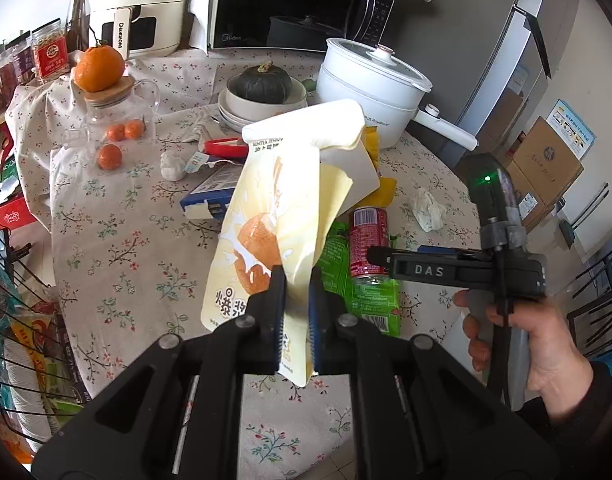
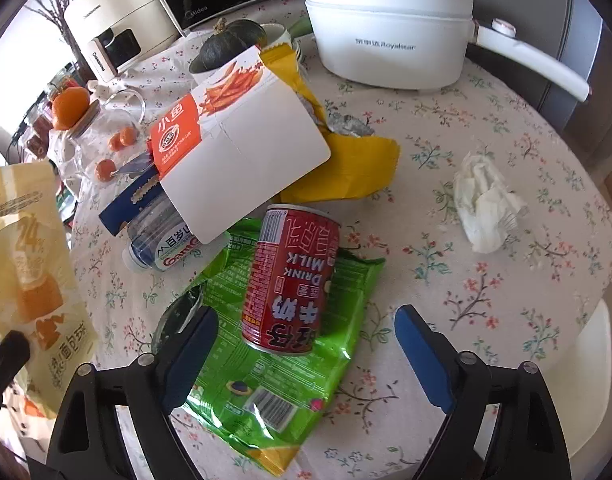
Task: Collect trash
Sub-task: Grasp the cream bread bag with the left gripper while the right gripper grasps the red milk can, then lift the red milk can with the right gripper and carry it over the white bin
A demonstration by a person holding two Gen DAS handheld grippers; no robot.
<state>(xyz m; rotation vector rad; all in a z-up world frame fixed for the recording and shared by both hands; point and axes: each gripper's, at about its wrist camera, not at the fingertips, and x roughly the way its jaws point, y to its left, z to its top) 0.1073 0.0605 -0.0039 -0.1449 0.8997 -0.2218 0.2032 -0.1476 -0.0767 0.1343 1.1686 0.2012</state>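
Observation:
My left gripper is shut on a pale yellow bread bag and holds it up above the table; the bag also shows at the left of the right wrist view. My right gripper is open and empty, its fingers either side of a red milk drink can that lies on a green snack bag. Behind them lie a white and orange snack box, a plastic water bottle, a yellow wrapper and a crumpled tissue.
A white electric pot stands at the back right, a dark squash in bowls beside it. A microwave and air fryer stand behind. A glass jar with oranges is at the left. A wire basket is off the table's left edge.

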